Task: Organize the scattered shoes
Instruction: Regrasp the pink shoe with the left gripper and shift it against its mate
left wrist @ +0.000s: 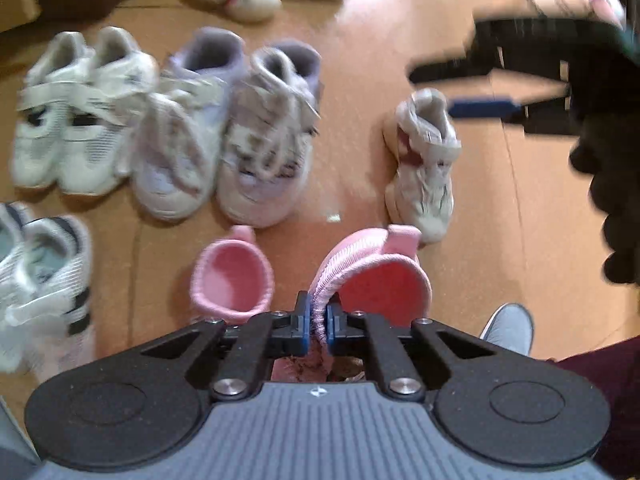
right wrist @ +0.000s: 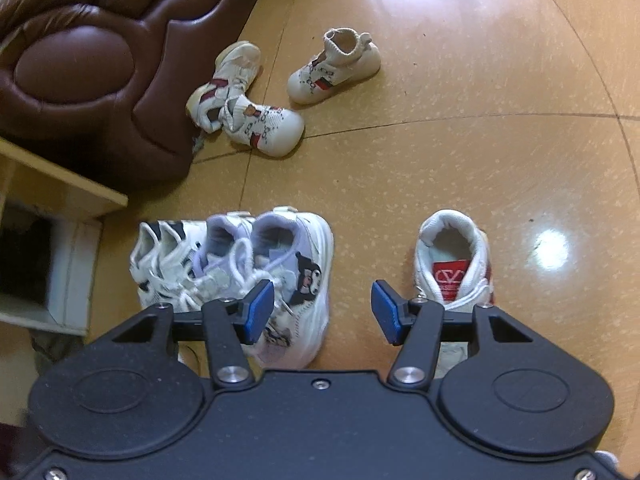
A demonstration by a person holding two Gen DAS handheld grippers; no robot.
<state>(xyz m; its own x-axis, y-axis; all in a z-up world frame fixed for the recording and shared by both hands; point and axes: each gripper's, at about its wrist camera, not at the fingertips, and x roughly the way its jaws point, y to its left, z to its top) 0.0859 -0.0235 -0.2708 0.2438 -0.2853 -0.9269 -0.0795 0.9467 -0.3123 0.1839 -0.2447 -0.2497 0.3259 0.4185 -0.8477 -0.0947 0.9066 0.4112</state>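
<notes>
My left gripper [left wrist: 319,322] is shut on the knitted collar of a pink shoe [left wrist: 380,276], pinching its rim between the blue pads. Its pink mate [left wrist: 232,276] stands just to the left on the floor. Beyond them sit a lilac-and-white pair [left wrist: 228,132], a white strapped pair [left wrist: 76,116] and a single beige shoe with red trim [left wrist: 424,160]. My right gripper [right wrist: 323,308] stands open above the floor with nothing between its pads. To its left is the lilac pair [right wrist: 280,276], to its right a white shoe with a red insole [right wrist: 454,260].
A brown leather sofa [right wrist: 92,68] and a pale wooden shelf unit [right wrist: 60,200] stand at the left in the right wrist view. Three cream shoes with red stripes [right wrist: 332,68] lie scattered near the sofa. A grey-striped white pair [left wrist: 40,280] sits at the left. A person's grey shoe [left wrist: 510,326] is near.
</notes>
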